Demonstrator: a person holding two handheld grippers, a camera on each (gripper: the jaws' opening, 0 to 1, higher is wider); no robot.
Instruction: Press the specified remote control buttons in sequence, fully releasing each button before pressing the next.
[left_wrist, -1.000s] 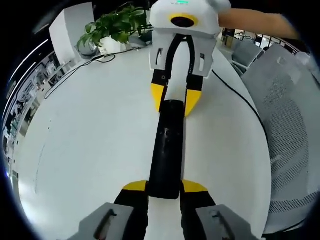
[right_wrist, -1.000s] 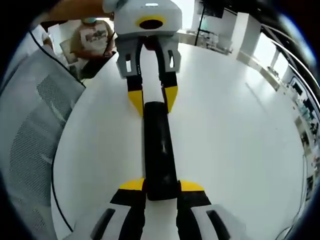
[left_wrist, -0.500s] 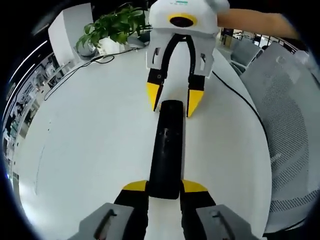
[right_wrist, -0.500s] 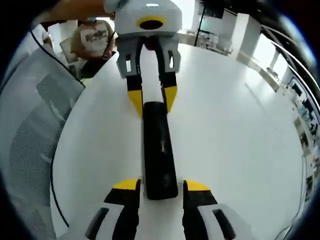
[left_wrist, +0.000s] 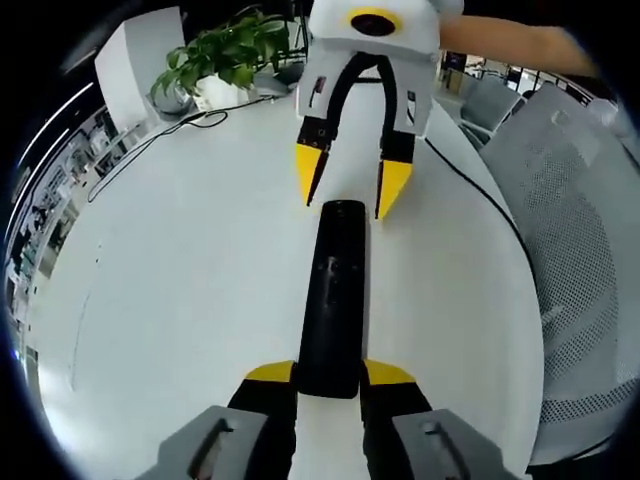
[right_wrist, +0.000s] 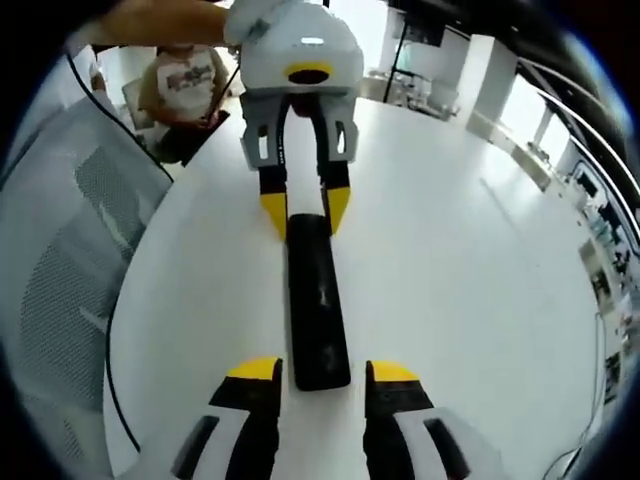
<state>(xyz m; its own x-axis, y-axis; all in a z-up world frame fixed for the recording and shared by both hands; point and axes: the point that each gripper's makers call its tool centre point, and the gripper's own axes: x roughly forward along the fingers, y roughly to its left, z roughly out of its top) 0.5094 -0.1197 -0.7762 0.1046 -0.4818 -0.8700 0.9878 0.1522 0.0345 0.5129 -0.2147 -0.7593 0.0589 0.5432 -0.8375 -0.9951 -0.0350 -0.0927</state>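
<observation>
A long black remote control (left_wrist: 335, 290) lies lengthwise on the white table (left_wrist: 170, 280). In the left gripper view, my left gripper (left_wrist: 328, 372) is shut on its near end. My right gripper (left_wrist: 350, 185) hangs beyond the far end, its yellow tips spread and clear of the remote. In the right gripper view the remote (right_wrist: 318, 300) runs away from me. My right gripper (right_wrist: 322, 370) stands open, with small gaps on both sides of the remote's near end. The left gripper (right_wrist: 305, 210) clamps the far end.
A potted plant (left_wrist: 225, 55) stands at the table's far edge, with a black cable (left_wrist: 150, 140) trailing from it. Another cable (left_wrist: 480, 190) runs along the table's edge by a grey mesh chair (left_wrist: 575, 250). A person (right_wrist: 185, 80) sits beyond the table.
My right gripper has opened, let go of the remote's end and drawn back a little. The left gripper keeps its hold, and the remote stays where it lay.
</observation>
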